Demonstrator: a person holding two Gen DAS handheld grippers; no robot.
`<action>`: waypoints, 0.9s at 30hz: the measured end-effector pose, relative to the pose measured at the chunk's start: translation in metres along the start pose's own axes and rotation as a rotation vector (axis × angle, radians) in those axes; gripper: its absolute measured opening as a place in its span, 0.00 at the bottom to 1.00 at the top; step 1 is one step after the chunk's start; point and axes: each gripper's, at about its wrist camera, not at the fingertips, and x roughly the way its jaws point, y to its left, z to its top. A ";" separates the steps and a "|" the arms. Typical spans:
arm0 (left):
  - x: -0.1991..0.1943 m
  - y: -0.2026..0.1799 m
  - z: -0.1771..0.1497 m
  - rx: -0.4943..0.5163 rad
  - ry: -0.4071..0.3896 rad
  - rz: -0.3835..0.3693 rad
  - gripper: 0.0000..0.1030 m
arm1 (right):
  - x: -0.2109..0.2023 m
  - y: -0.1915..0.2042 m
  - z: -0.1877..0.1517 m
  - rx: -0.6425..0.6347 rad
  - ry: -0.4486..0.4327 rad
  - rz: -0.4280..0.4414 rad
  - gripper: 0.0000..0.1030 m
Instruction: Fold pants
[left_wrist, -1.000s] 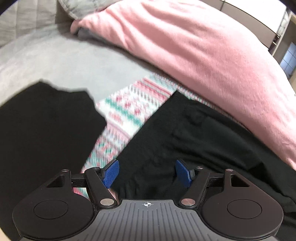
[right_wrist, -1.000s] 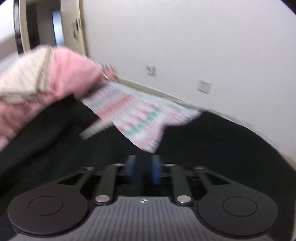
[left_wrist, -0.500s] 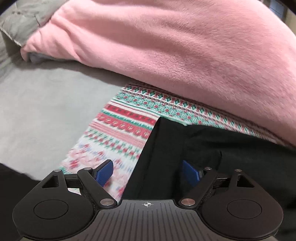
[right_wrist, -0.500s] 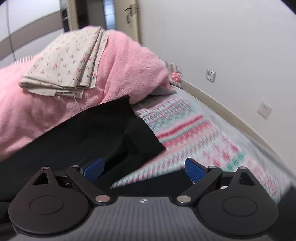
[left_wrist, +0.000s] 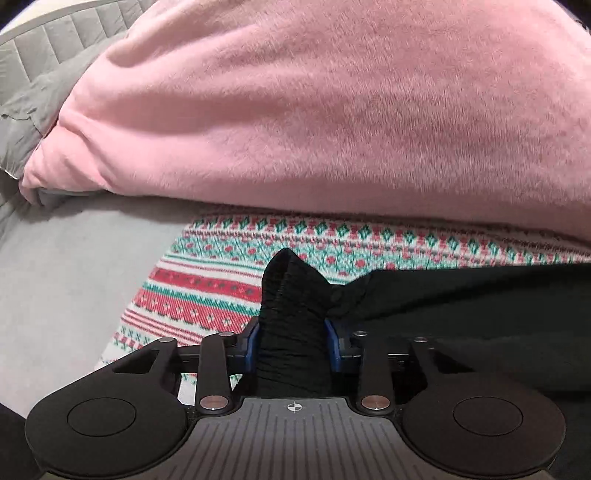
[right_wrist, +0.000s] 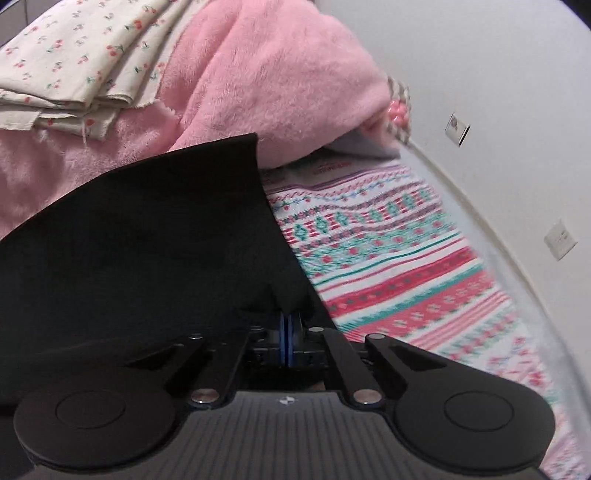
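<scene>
Now left tool (left_wrist: 291, 345) pinches bunched black pants (left_wrist: 461, 299); right tool (right_wrist: 290, 339) clamps pants edge.

Pants (left_wrist: 291, 314) are matt black cloth, finely ribbed where bunched, smooth and flat in the right wrist view (right_wrist: 147, 236); pink blanket (left_wrist: 314, 110) is fluffy, napped fleece; patterned sheet (left_wrist: 207, 291) is a flat woven-look cloth in red, green, white; folded floral fabric (right_wrist: 62, 62) is thin matt cotton-like cloth with frayed edges; grey bedding (left_wrist: 66, 266) is soft, matt; wall (right_wrist: 498, 74) is smooth, painted white.
</scene>
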 end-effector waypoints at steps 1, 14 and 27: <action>-0.004 0.004 0.002 -0.027 -0.012 -0.011 0.31 | -0.009 -0.005 -0.001 0.000 -0.013 -0.005 0.00; -0.010 0.048 0.018 -0.196 0.000 -0.113 0.81 | -0.024 -0.012 0.012 -0.090 -0.070 -0.011 0.16; 0.036 0.028 0.028 -0.053 0.138 -0.104 0.81 | -0.001 0.109 0.060 -0.652 -0.199 -0.008 0.44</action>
